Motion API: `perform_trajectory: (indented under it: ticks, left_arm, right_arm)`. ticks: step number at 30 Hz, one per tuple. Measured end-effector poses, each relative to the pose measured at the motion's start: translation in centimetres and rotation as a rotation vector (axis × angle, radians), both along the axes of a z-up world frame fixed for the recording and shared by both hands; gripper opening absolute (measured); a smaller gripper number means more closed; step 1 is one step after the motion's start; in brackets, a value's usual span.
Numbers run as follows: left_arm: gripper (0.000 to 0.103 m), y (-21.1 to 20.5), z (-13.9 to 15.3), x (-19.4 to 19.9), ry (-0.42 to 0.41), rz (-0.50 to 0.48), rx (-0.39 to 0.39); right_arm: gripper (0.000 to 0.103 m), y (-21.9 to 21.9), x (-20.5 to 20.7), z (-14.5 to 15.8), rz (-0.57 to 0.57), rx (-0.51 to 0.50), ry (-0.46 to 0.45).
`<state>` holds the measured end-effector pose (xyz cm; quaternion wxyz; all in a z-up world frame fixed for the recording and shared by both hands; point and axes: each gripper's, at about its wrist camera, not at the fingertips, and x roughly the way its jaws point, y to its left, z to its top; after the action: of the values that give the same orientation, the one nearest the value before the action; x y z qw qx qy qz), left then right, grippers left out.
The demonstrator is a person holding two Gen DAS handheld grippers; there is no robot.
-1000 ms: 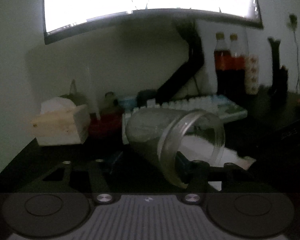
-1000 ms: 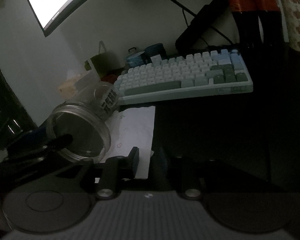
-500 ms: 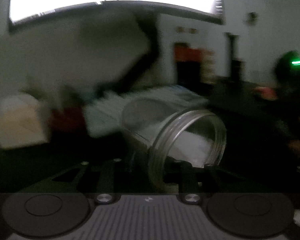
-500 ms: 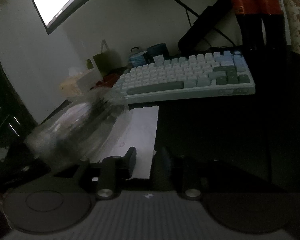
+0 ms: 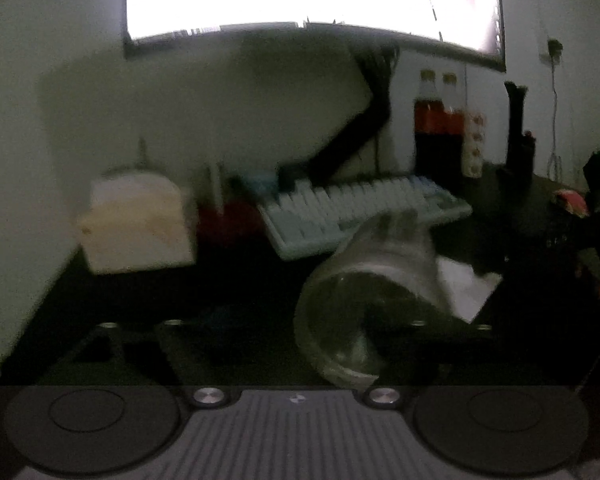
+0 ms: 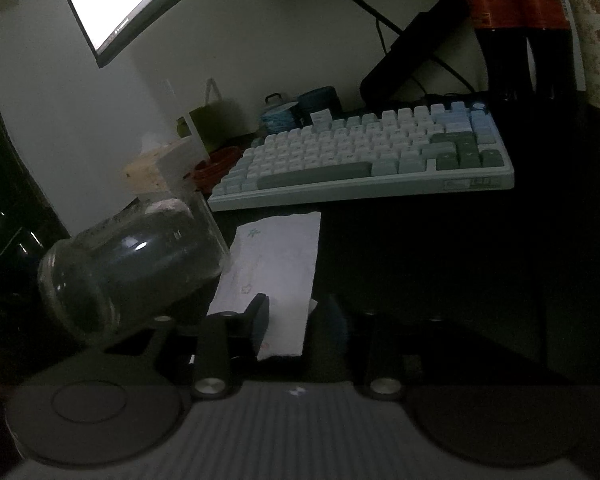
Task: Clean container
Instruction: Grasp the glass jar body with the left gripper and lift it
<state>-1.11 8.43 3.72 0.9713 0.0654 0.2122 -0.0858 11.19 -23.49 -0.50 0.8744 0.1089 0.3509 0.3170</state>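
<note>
Left gripper (image 5: 392, 332) jaws pinch the tilted glass jar (image 5: 364, 300) — right gripper (image 6: 296, 320) jaws spread, touching the tissue (image 6: 276, 264).

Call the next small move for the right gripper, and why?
Probably close the right gripper on the white paper tissue: its open jaws straddle the tissue's near end on the black desk, and the clear glass jar, held tilted off the desk, has nothing to wipe it yet.
</note>
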Motion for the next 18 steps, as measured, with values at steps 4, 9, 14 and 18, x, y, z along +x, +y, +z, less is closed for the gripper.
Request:
perform_trajectory:
  ticks: [4,9,14,18]
  left_arm:
    - [0.087,0.1,0.8,-0.5,-0.058,-0.059,-0.081]
    - [0.083,-0.9,-0.5,1.9,-0.042,-0.027,-0.129]
    - [0.081,-0.2,-1.0,2.9,-0.037,0.077,-0.194]
    - [0.078,-0.2,-1.1,2.6,-0.061,0.091,-0.182]
  right_arm:
    - [0.042,-0.1,-0.1,0.0,-0.002,0.003,-0.001]
    - [0.053,-0.2,-0.1,0.1,-0.019,0.005,-0.006]
    - [0.052,-0.2,-0.2,0.1,-0.029,-0.001,-0.008]
    - [0.051,-0.1,-0.3,0.2,-0.031,-0.012,-0.015]
